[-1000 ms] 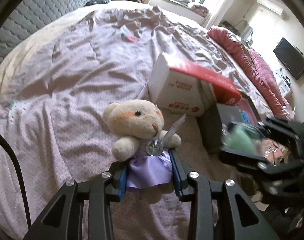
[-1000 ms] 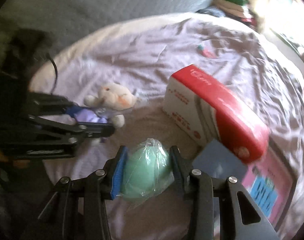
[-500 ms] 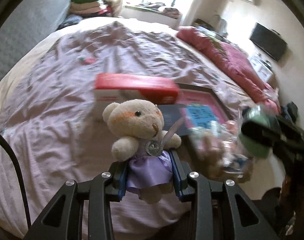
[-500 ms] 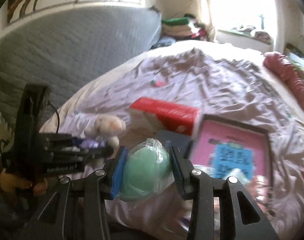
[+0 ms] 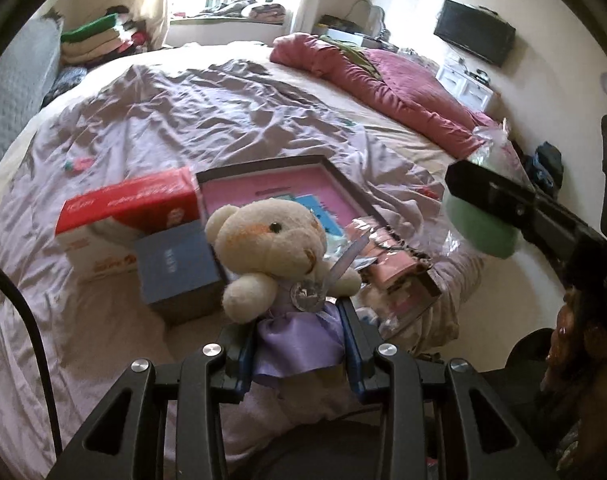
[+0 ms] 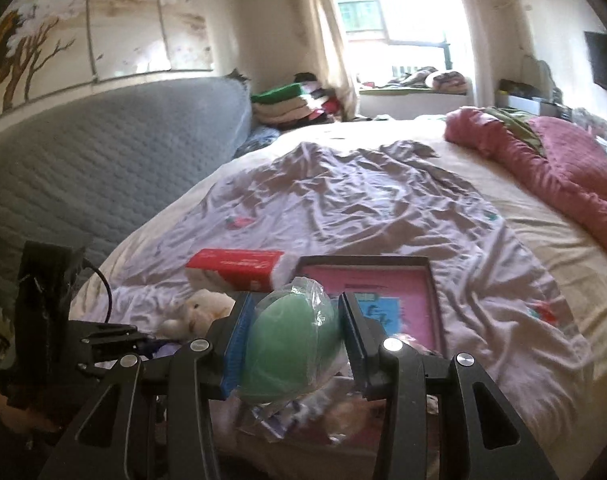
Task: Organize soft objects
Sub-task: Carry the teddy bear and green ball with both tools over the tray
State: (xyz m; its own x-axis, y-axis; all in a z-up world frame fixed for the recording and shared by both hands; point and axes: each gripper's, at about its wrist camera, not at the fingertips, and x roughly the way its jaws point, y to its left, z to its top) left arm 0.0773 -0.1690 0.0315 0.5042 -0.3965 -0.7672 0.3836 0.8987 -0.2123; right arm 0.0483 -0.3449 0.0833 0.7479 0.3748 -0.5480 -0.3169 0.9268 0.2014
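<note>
My left gripper [image 5: 299,332] is shut on a cream teddy bear [image 5: 271,240] in a purple satin dress, clamped at the dress and held above the near edge of the bed. My right gripper [image 6: 293,340] is shut on a green soft ball [image 6: 289,348] wrapped in clear plastic. From the left wrist view the green ball [image 5: 479,224] and the right gripper's finger [image 5: 499,194] hang at the right. In the right wrist view the bear [image 6: 201,310] and the left gripper's dark body show at lower left.
On the lilac sheet [image 5: 207,108] lie a red and white box [image 5: 123,212], a blue box [image 5: 175,268], a dark-framed pink tray [image 5: 287,188] and pink packets [image 5: 391,272]. A rolled pink quilt [image 5: 387,84] lies at the far right. A grey headboard [image 6: 83,168] rises on the left.
Both grippers have lifted and swung back from the bed with their loads still clamped. The boxes and pink tray now sit farther off, and more of the room shows.
</note>
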